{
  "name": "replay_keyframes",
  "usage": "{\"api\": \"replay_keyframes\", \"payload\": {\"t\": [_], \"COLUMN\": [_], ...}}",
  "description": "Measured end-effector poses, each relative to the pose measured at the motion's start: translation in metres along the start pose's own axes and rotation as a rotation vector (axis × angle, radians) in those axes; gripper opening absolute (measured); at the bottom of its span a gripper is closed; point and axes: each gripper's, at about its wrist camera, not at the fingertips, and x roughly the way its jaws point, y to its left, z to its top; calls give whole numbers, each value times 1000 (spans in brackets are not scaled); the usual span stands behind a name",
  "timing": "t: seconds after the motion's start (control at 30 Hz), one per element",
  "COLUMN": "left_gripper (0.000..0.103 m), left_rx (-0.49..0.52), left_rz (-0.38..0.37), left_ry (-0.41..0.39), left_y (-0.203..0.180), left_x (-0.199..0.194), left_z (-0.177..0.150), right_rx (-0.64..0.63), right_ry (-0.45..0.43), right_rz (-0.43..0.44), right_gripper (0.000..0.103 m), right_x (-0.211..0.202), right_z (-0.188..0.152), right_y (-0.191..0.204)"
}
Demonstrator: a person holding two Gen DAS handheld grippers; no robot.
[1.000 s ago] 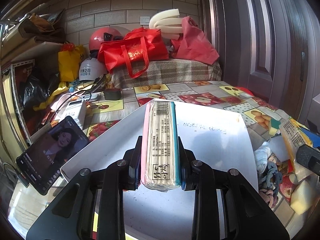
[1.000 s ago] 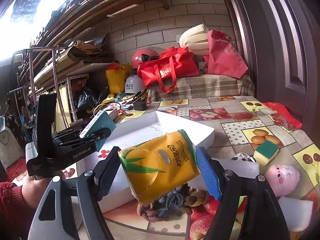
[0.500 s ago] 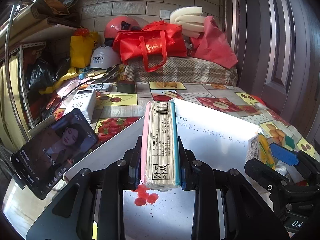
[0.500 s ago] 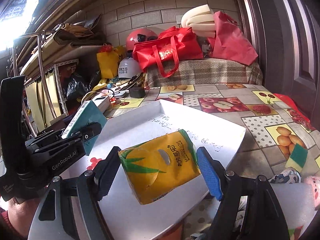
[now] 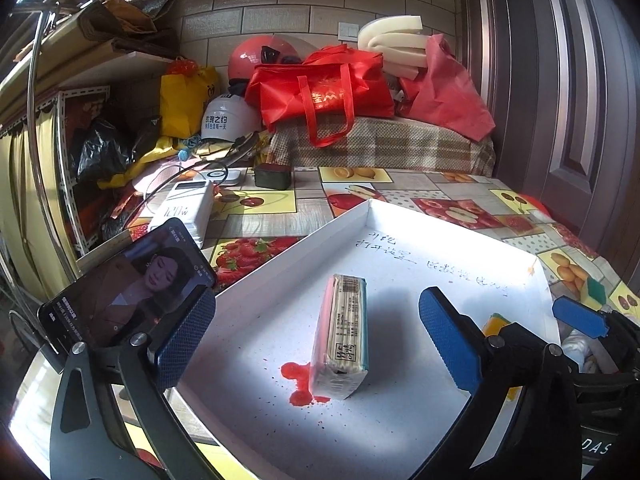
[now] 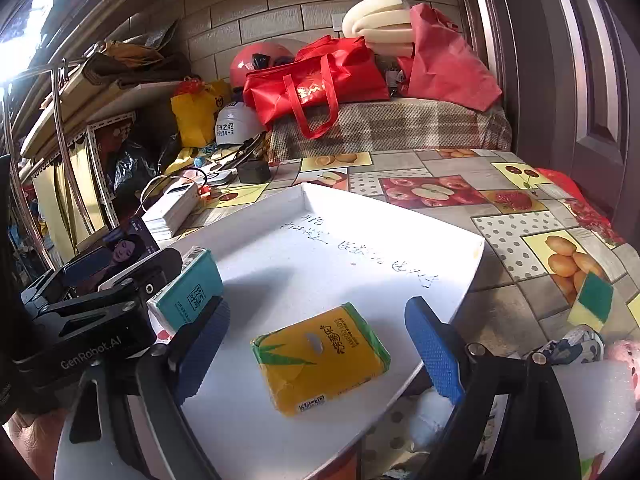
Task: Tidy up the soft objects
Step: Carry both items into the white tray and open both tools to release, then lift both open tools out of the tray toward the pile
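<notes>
Both tissue packs have left the grippers since a second ago and now sit in the shallow white cardboard tray (image 5: 400, 432). Between the left gripper (image 5: 316, 344) and its wide-spread blue pads, the narrow pink-and-teal plastic-wrapped tissue pack (image 5: 342, 340) stands on its long edge on the tray floor, touching neither pad, beside a red stain (image 5: 298, 380). The right gripper (image 6: 320, 344) has its jaws opening, and the flat yellow-and-green tissue pack (image 6: 320, 358) lies face up between them, free of both pads, near the tray's close right edge. Outside the tray, on the fruit-patterned tablecloth (image 6: 508, 240), a green-and-yellow sponge (image 6: 592, 300) rests to the right. A phone (image 5: 128, 284) showing video leans at the left.
</notes>
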Motion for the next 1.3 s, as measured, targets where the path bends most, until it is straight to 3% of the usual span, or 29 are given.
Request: {"api": "replay_keyframes", "payload": {"t": [0.2,0.67,1.1,1.3], "left_gripper": [103,103,103,103], "left_rx": [-2,-117,-43,2], "left_rz": [7,6,67,73], "left_ry": [-22,-18,-73,-91], "left_y": [1,22,6,-5], "left_x": [-4,-4,-19,-28], "left_z": [0,0,-4,-7], "right_rx": [-5,-15,-92,-71], "right_ry": [-20,-77,-165,-143], "right_rz": [-13,-5,41,86], "right_gripper": [89,89,89,89], "right_x": [-3,-12,-51,-72], "right_z": [1,0,-16,-28], "right_y": [2,4,18,6]}}
